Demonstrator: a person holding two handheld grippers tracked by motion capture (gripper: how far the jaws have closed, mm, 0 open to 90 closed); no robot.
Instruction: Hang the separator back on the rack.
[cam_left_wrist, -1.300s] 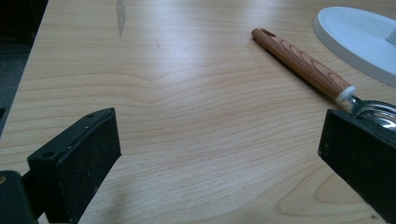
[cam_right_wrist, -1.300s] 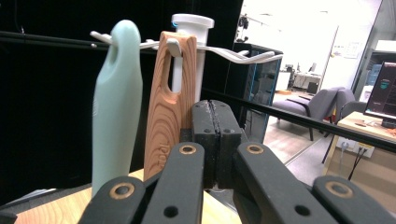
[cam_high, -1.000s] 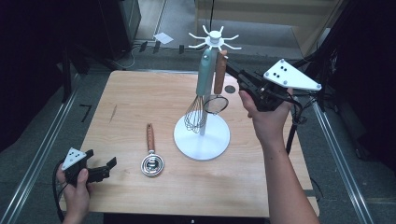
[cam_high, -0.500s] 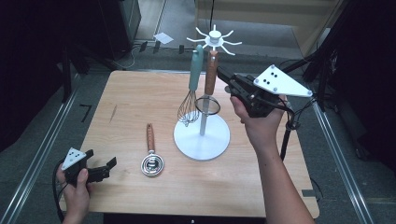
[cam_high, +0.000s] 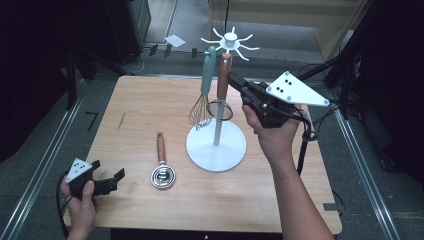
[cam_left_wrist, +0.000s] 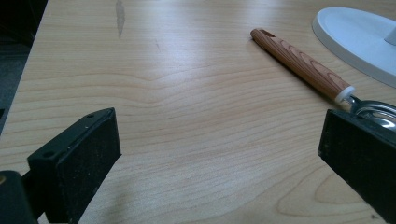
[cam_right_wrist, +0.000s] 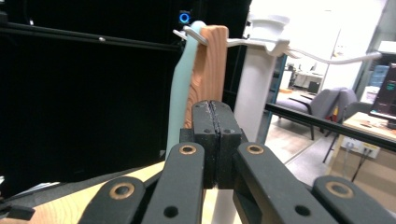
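Right claw (cam_high: 234, 80) pressing shut, empty, tips just beside wood-handled strainer (cam_high: 223, 80) hanging on rack (cam_high: 216, 145). Left claw (cam_high: 107, 181) gaping wide, resting on counter (cam_high: 150, 210).

evenly lit table (cam_high: 150, 125), dark surroundings, soft shadows, slightly blurred close fingers (cam_right_wrist: 215, 140)

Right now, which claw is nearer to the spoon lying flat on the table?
The left claw. It sits just left of the spoon, near the table's front edge. The right claw is raised by the white stand, beyond it.
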